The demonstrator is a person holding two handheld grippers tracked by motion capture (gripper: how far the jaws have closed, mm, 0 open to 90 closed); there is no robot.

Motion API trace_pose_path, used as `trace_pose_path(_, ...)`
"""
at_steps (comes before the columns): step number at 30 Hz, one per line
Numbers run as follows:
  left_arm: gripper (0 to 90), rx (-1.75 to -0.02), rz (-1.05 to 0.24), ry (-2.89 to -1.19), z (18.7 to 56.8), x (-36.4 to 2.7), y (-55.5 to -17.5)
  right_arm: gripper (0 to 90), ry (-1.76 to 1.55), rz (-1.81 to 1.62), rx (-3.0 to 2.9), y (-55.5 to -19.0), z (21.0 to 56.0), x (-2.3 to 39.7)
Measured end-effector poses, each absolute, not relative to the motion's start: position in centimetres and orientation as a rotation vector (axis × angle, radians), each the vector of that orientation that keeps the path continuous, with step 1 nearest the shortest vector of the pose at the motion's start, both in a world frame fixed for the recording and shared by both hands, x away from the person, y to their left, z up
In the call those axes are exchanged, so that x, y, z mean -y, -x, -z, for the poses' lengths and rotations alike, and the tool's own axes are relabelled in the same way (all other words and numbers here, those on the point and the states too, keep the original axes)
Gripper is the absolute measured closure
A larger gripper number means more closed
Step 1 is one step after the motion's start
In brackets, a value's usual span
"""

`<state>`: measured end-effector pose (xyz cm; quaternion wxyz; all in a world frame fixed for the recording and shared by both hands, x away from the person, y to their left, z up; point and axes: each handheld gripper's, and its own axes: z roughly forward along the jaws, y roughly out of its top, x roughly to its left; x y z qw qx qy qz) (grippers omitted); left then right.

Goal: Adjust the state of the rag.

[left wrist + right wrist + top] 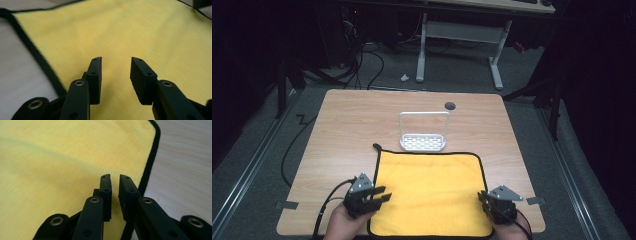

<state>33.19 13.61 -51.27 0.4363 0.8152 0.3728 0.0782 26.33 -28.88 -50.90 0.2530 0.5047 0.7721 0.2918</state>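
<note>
We are hovering both claws over the yellow cloth's (432, 192) near corners: left claw (116, 67) released, right claw (114, 185) nearly clenched, empty; pinching at seven and five o'clock probably comes next.

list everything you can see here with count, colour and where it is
cloth: 1, yellow with black edging, spread flat on the near middle of the table
rack: 1, white, wire frame with perforated base, just beyond the cloth's far edge
table: 1, light wood, centre of the high view
grommet: 1, dark round hole cover, far side of the table top
desk: 1, white legs, behind the table
cables: several, black, on the grey floor at far left
left gripper: 1, black, at the cloth's near left edge, jaws apart
right gripper: 1, black, at the cloth's near right edge, jaws with a narrow gap
</note>
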Motion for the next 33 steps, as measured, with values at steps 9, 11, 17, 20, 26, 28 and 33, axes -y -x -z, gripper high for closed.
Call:
trace_pose_path(9,69.4,-1.054,-0.332,-2.036,53.2,-12.8,-38.9,81.1,-1.431,-0.723,-2.036,-31.9,52.3,29.6)
trace_pose_path(11,69.5,-1.052,-0.331,-2.035,53.3,-12.4,-38.7,81.1,-1.443,-0.723,-2.026,-32.6,52.3,30.1)
trace_pose_path(17,69.5,-1.004,-0.342,-2.07,53.2,-11.6,-37.2,81.6,-1.489,-0.719,-1.983,-32.1,52.3,31.4)
trace_pose_path(20,69.3,-1.006,-0.318,-2.062,53.2,-11.7,-37.2,80.0,-1.466,-0.7,-1.976,-31.2,52.4,31.4)
trace_pose_path(26,54.8,-1.032,-0.327,-2.022,52.5,-12.3,-38.5,72.7,-1.463,-0.807,-1.929,-30.6,51.7,31.4)
trace_pose_path(28,51.9,-1.071,-0.344,-1.999,52.3,-12.6,-39.3,69.9,-1.449,-0.837,-1.942,-30.5,51.7,31.1)
trace_pose_path(33,44.9,-1.143,-0.323,-1.968,52.6,-12.9,-41.2,67.4,-1.413,-0.839,-1.978,-30.7,52.0,30.5)
